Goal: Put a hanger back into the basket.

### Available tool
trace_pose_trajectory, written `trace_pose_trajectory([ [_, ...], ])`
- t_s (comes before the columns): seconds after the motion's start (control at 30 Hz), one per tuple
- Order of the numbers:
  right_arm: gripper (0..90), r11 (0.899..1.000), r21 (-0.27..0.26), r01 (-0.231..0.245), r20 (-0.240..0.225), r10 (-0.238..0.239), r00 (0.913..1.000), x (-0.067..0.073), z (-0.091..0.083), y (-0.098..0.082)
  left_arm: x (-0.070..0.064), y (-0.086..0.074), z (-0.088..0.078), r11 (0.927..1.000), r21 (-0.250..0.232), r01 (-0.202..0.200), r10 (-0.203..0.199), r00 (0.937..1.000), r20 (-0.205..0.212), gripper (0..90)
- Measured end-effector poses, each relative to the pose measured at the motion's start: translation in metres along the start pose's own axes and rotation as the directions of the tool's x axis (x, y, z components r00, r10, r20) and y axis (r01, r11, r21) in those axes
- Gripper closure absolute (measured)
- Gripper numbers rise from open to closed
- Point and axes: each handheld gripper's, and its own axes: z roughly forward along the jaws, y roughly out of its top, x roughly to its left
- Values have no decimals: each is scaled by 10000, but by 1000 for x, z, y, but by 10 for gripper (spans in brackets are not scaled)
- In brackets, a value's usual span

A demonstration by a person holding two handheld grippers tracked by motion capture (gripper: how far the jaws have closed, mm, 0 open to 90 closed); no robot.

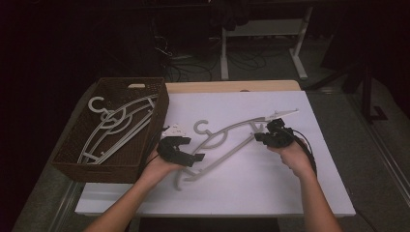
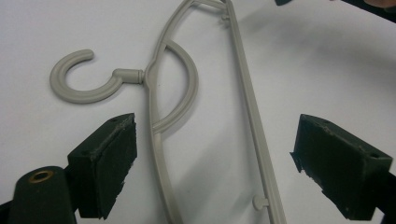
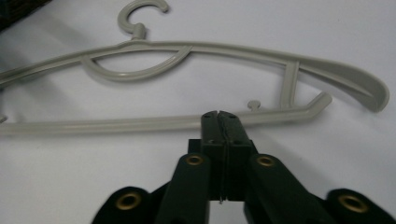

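A grey plastic hanger [image 1: 227,137] lies flat on the white tabletop [image 1: 241,193], hook [image 1: 202,126] pointing away from me. My left gripper [image 1: 186,155] hovers over its left half, open. In the left gripper view the hanger [image 2: 154,74] runs between the wide-apart pads [image 2: 112,158] of my left gripper [image 2: 215,128], which touch neither its arm nor its bar. My right gripper [image 1: 271,134] is at the hanger's right end. It is shut with nothing between its jaws, and the tips of my right gripper [image 3: 218,115] sit just in front of the hanger's lower bar [image 3: 116,123].
A dark wicker basket [image 1: 160,104] stands at the table's left, holding a few more grey hangers [image 1: 118,126]. Beyond the table's far edge are white desk legs [image 1: 225,53] and cables on the dark floor.
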Motion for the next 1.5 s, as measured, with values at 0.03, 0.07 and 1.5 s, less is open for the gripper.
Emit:
trace_pose_trajectory([
  [0.03, 890, 10000, 78, 15, 62, -16, 10000, -1, 3, 3, 0, 0, 0, 10000, 11, -9, 9, 10000, 10, 130],
  [0.07, 890, 9999, 110, 50, 102, -52, 9999, -2, 6, 5, 0, 0, 1, 10000, 29, -13, 13, 10000, 17, 130],
  [1.5, 892, 9919, 1271, 47, 1147, -194, 9932, -22, 56, 7, 12, -6, 24, 9966, 815, 85, -42, 9986, -518, 165],
])
